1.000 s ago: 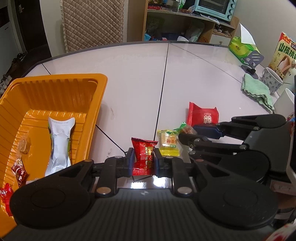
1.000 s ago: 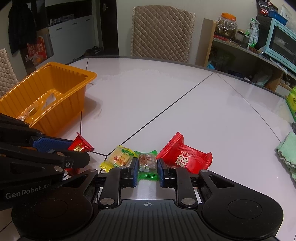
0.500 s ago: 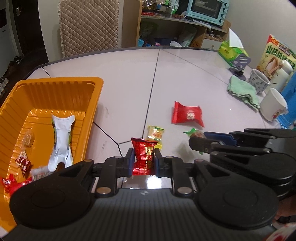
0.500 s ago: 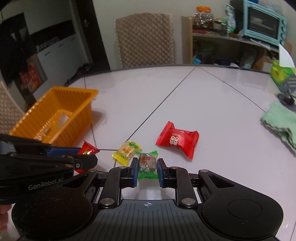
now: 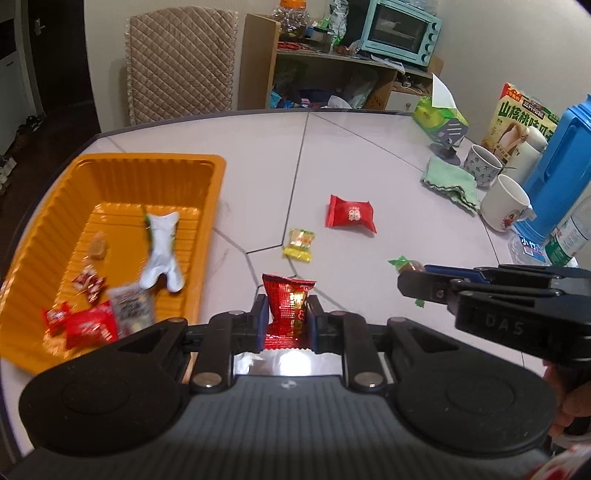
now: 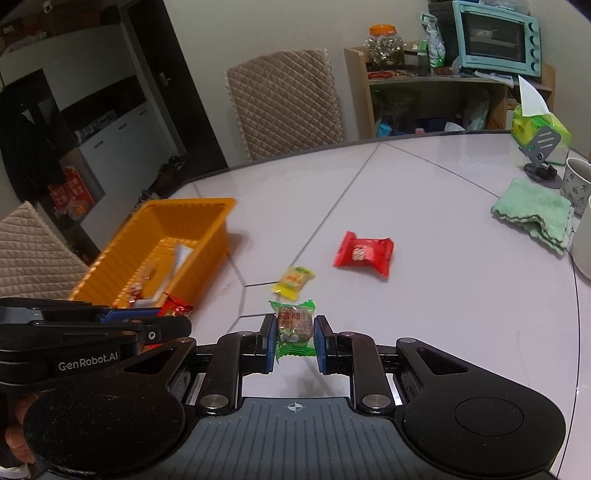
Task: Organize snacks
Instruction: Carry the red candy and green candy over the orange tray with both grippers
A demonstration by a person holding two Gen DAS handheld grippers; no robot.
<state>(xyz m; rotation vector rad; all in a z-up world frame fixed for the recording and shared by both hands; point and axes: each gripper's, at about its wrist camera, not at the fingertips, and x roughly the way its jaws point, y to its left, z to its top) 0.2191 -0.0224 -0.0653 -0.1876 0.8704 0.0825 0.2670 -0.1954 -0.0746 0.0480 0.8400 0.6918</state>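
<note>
My left gripper (image 5: 287, 314) is shut on a shiny red snack packet (image 5: 288, 302), held above the table just right of the orange tray (image 5: 218, 173). The tray holds a white packet (image 5: 162, 247) and several small red and clear snacks. My right gripper (image 6: 294, 341) is shut on a green-wrapped candy (image 6: 293, 325), lifted off the table. A yellow candy (image 6: 293, 281) and a red pillow packet (image 6: 364, 253) lie on the white table beyond it. In the right wrist view the left gripper shows at the lower left with its red packet (image 6: 175, 306).
A green cloth (image 5: 450, 184), two mugs (image 5: 506, 205), a blue jug (image 5: 557, 162), a snack box (image 5: 521, 118) and a tissue pack (image 5: 439, 114) crowd the table's right side. A padded chair (image 6: 284, 107) stands behind the far edge, and a shelf with a toaster oven (image 6: 495, 35) beyond.
Both grippers have risen and pulled back from the table, each keeping its snack. The green candy left the table beside the yellow one. The tray now shows more of its contents.
</note>
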